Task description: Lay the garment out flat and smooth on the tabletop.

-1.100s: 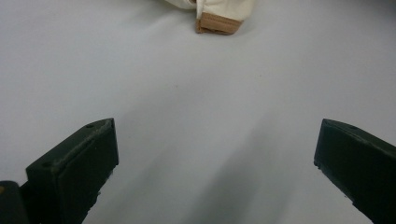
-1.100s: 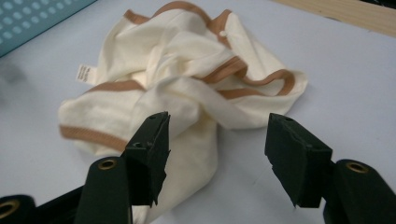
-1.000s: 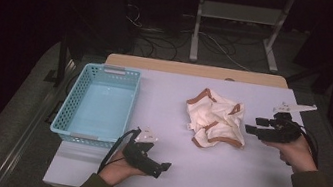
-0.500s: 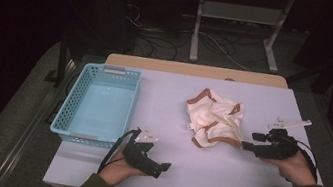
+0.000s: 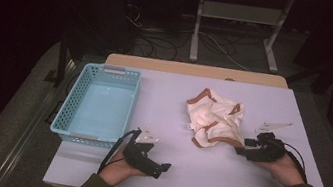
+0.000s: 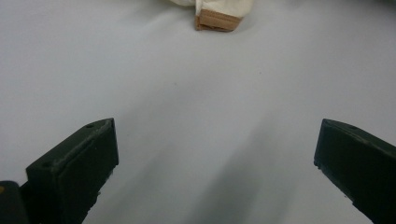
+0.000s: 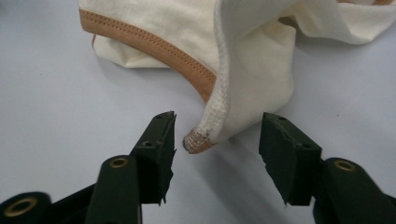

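Over the last second the right tool (image 5: 245, 150) has come down and in toward the crumpled cream cloth (image 5: 214, 119) in the middle of the worktop (image 5: 164, 93). Its jaws have just been closing around the near corner (image 7: 198, 140) but do not yet press it. A grab looks imminent; the left tool (image 5: 160, 166) rests wide apart near the blue basket (image 5: 71, 109).

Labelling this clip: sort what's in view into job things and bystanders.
In the job: cream garment, its corner between the right gripper jaws, just closing, pads not yet pressing.
Lying about: blue basket, left gripper resting open, white table.
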{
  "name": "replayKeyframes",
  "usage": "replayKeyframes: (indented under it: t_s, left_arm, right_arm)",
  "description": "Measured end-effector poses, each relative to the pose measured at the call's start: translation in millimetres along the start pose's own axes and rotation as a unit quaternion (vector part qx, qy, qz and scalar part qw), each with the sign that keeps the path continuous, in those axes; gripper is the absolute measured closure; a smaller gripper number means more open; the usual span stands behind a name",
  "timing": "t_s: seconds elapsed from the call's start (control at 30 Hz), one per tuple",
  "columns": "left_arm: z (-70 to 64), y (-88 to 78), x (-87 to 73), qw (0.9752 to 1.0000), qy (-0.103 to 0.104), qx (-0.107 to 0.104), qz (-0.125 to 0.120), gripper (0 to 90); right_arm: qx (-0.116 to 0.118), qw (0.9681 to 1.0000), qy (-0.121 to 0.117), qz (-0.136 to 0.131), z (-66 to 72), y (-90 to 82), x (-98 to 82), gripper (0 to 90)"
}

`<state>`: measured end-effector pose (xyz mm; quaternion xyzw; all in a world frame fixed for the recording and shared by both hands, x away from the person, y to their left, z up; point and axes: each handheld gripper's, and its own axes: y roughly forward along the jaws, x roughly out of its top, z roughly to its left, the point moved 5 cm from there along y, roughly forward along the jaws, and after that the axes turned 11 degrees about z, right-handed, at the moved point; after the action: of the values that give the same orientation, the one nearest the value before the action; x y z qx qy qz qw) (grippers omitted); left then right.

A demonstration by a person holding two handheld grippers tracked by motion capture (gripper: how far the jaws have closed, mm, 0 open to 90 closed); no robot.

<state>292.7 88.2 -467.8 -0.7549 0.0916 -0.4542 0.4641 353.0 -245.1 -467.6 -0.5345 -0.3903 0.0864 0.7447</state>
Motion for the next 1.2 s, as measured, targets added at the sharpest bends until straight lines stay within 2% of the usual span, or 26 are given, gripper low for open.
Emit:
replayKeyframes:
  t_s: [0.43, 0.63, 0.9, 1.2]
  left_arm:
    - [0.2, 0.3, -0.1, 1.0, -0.001, -0.001, 0.001, 0.0]
    - [0.1, 0.2, 0.0, 1.0, -0.001, -0.001, 0.001, 0.0]
    - [0.1, -0.1, 0.0, 1.0, -0.001, -0.001, 0.001, 0.0]
    - [0.2, -0.1, 0.0, 1.0, -0.002, -0.001, 0.0, 0.0]
  right_arm:
    - [0.015, 0.9999, -0.006, -0.002, -2.4, -0.8, 0.3, 79.0]
    - [0.025, 0.9996, -0.013, 0.001, -0.9, -0.6, 0.2, 82.6]
    - [0.045, 0.9986, -0.027, -0.003, 5.2, -2.4, 1.7, 83.0]
    - [0.068, 0.9965, -0.046, -0.016, 18.7, -6.9, 7.2, 83.1]
